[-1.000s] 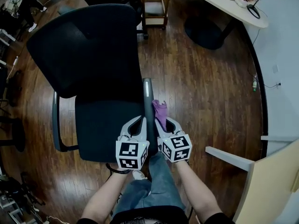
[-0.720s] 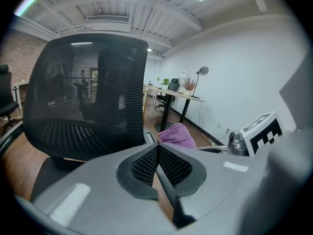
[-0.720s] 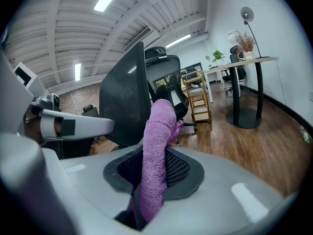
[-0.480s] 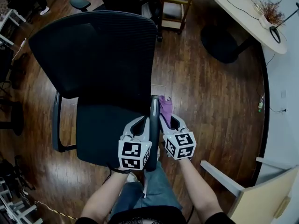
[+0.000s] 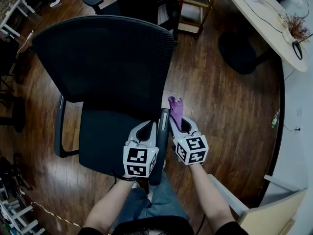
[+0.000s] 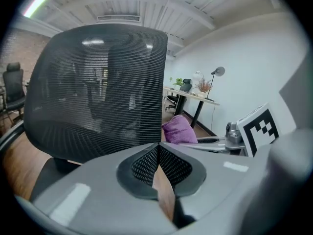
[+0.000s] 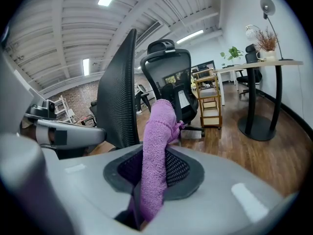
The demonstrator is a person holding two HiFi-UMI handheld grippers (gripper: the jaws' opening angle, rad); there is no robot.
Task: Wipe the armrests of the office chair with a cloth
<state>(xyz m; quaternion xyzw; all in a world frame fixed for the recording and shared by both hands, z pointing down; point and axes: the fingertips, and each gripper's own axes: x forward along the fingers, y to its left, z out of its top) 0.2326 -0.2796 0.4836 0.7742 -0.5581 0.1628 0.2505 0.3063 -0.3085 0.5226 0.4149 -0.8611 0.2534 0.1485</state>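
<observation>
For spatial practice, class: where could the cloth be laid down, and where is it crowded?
Free: the seat, from the left gripper to the far armrest; the floor beyond the right gripper. Crowded: the armrest between both grippers.

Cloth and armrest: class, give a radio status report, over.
Left gripper shut, empty. Right gripper shut on purple cloth. Armrest between grippers, cloth alongside, contact unclear. Path clear.

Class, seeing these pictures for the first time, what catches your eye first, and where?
The purple cloth, pinched in the right gripper beside the chair's armrest, stands out against the dark floor. The black mesh backrest fills the upper left of the head view. The left gripper, shut and empty, sits on the armrest's other side.
</observation>
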